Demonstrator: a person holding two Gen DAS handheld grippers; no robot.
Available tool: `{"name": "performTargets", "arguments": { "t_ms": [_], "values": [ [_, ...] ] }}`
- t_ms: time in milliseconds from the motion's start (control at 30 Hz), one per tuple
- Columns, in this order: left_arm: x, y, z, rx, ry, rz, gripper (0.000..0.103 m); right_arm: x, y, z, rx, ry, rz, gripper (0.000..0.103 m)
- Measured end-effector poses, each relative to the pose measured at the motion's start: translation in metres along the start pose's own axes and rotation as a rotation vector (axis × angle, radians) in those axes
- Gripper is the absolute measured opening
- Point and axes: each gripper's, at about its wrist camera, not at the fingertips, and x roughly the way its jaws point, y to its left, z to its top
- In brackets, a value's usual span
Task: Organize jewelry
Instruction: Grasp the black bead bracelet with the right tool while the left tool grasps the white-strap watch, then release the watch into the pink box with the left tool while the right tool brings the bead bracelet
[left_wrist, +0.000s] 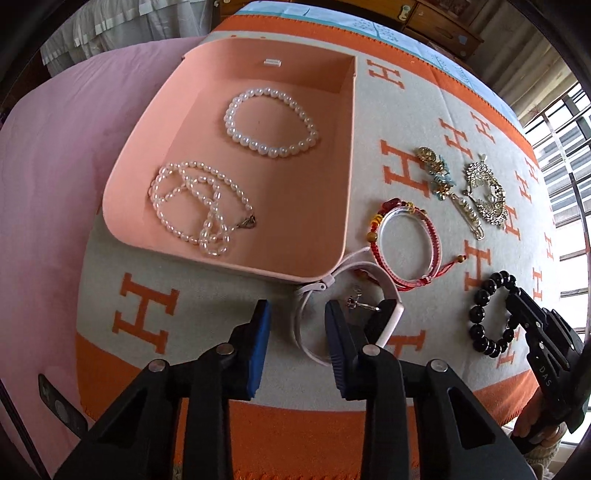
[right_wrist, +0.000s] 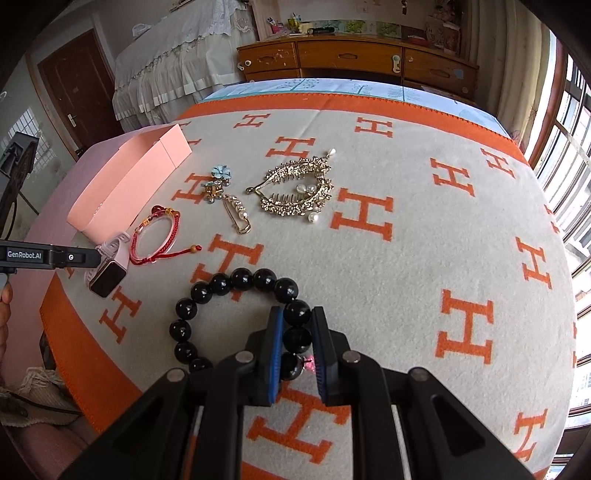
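Right gripper (right_wrist: 297, 325) is clamped on the near arc of the black bead bracelet (right_wrist: 236, 314) lying on the blanket, peach jewelry box (left_wrist: 229, 155) far off to its left, while the left gripper (left_wrist: 297, 314) hangs spread apart by the watch (right_wrist: 107, 275).

Black bead bracelet (right_wrist: 236, 314) lay flat on blanket; two pearl strands (left_wrist: 271, 123) rested inside open peach box (left_wrist: 229, 59).
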Motion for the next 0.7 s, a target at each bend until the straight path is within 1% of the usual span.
{"name": "performTargets", "arguments": {
  "t_ms": [33,100,200,300,433,533,600,700],
  "values": [
    [-0.001,0.000,0.000,0.002,-0.016,0.006,0.022,0.000,0.000,0.000,0.000,-0.001,0.000,0.015],
    [-0.002,-0.001,0.000,0.013,-0.018,0.017,0.006,0.000,0.000,0.000,-0.002,-0.004,-0.001,0.015],
    [-0.005,-0.005,-0.003,0.027,-0.025,0.015,0.003,-0.001,0.000,0.000,-0.003,-0.009,-0.001,0.015],
    [-0.017,-0.010,-0.006,0.048,-0.049,-0.014,0.002,-0.005,0.002,0.000,-0.010,-0.020,-0.002,0.015],
    [-0.039,-0.014,-0.011,0.068,-0.091,-0.057,0.002,-0.018,0.009,0.002,-0.024,-0.056,0.006,0.015],
    [-0.059,-0.017,-0.012,0.076,-0.128,-0.109,0.002,-0.030,0.017,0.005,-0.042,-0.091,0.007,0.015],
    [-0.077,-0.023,-0.012,0.094,-0.170,-0.125,0.002,-0.039,0.022,0.006,-0.054,-0.118,0.007,0.015],
    [-0.107,-0.021,-0.010,0.112,-0.243,-0.142,0.002,-0.053,0.029,0.010,-0.064,-0.156,0.010,0.015]
  ]
}}
